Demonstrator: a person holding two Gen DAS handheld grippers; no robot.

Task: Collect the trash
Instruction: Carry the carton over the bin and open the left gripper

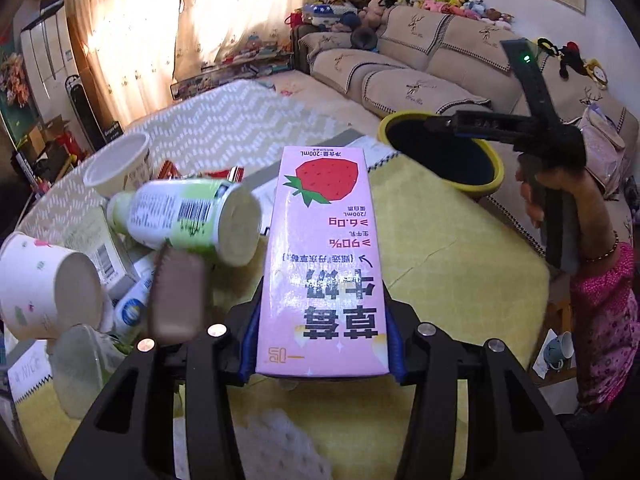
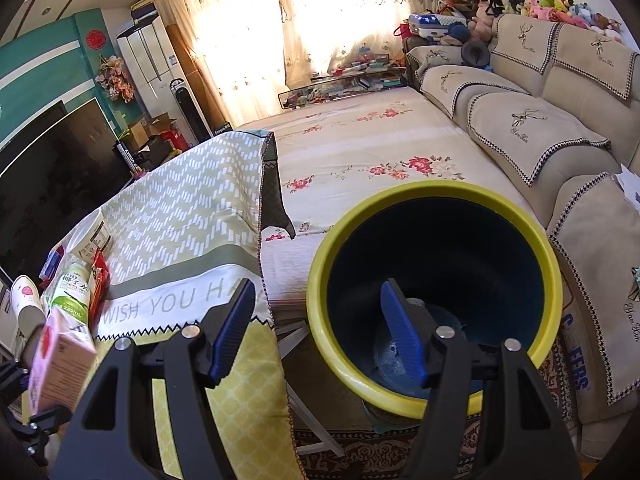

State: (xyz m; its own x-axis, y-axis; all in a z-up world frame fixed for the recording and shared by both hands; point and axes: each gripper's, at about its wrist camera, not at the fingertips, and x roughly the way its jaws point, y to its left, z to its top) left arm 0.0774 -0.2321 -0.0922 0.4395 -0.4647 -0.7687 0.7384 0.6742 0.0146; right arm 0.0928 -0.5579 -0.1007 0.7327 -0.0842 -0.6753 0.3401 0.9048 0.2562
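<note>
My left gripper (image 1: 322,344) is shut on a pink strawberry milk carton (image 1: 324,256), held above the yellow tablecloth (image 1: 460,264); the carton also shows at the left in the right wrist view (image 2: 60,360). My right gripper (image 2: 320,332) is open and empty, held over the near rim of the yellow bin (image 2: 436,300) with a dark inside. From the left wrist view the right gripper (image 1: 430,124) reaches over the bin (image 1: 444,152) beyond the table's far right edge.
More trash lies left on the table: a green and white bottle (image 1: 188,216), a white tub (image 1: 120,164), a paper cup (image 1: 44,284), a brown wrapped bar (image 1: 176,292), a clear plastic cup (image 1: 80,364). A sofa (image 2: 540,128) stands behind the bin.
</note>
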